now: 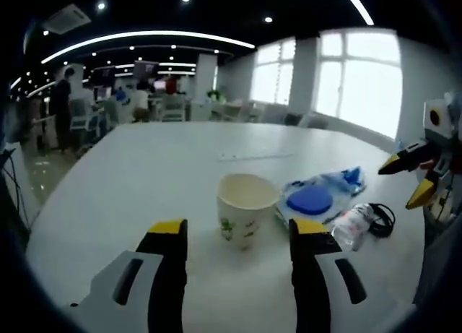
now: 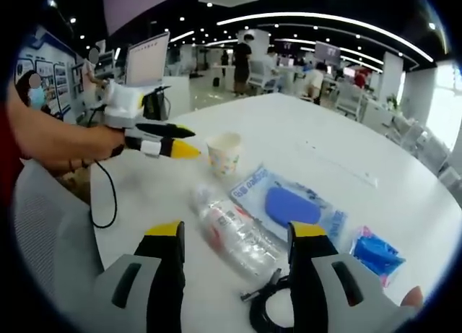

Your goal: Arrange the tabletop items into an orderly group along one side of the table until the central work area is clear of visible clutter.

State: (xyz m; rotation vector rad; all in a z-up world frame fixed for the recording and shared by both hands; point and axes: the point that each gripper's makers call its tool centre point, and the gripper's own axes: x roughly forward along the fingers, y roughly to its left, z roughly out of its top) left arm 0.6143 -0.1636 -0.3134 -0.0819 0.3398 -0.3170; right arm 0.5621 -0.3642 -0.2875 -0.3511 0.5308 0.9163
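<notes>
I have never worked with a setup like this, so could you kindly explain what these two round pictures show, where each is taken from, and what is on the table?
There is no robot here: a person holds a two-jaw tool in each hand, and a fisheye camera rides on each tool, looking out along its yellow-tipped jaws.

In the left gripper view, the left gripper stands open in front of a paper cup; the right gripper comes in from the right edge.

In the right gripper view, the right gripper stands open over a clear plastic bottle lying on its side. Beside it lie a flat packet with a blue oval inside, a small blue packet and a black cable.

Everything rests on a white table. Neither tool holds anything.
</notes>
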